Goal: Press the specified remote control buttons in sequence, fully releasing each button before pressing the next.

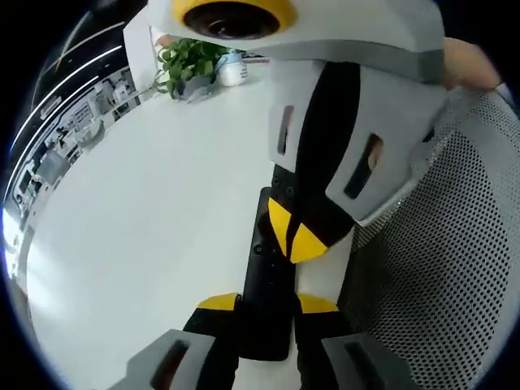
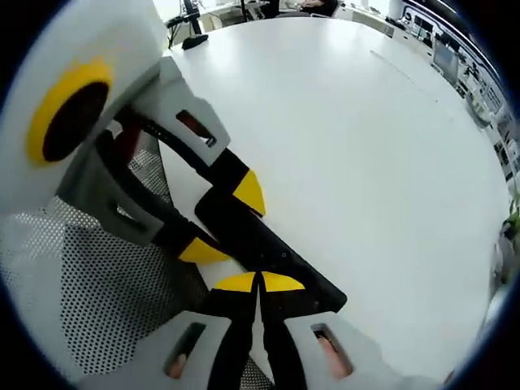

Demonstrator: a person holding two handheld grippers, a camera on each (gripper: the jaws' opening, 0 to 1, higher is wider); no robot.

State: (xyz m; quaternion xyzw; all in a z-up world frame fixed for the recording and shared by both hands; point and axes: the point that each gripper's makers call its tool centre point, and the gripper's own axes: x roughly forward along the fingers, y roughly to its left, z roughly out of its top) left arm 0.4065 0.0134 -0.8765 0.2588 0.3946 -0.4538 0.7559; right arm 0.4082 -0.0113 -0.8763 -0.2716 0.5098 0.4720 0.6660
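Your left gripper point(image 1: 268, 305) pinches the near end of the black remote point(image 1: 272, 268) over the white table point(image 1: 146, 211). Your right gripper point(image 2: 258, 283), tips pressed together, bears down on the remote's face, a potted plant point(image 1: 185, 65) far off

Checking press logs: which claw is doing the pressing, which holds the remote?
The right claw, jaws shut, tips on the remote, presses. The left claw clamps the remote's end.

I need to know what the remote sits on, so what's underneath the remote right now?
The black remote lies on the white table near its edge, beside a mesh chair. The left gripper clamps its near end; the table directly beneath is covered.
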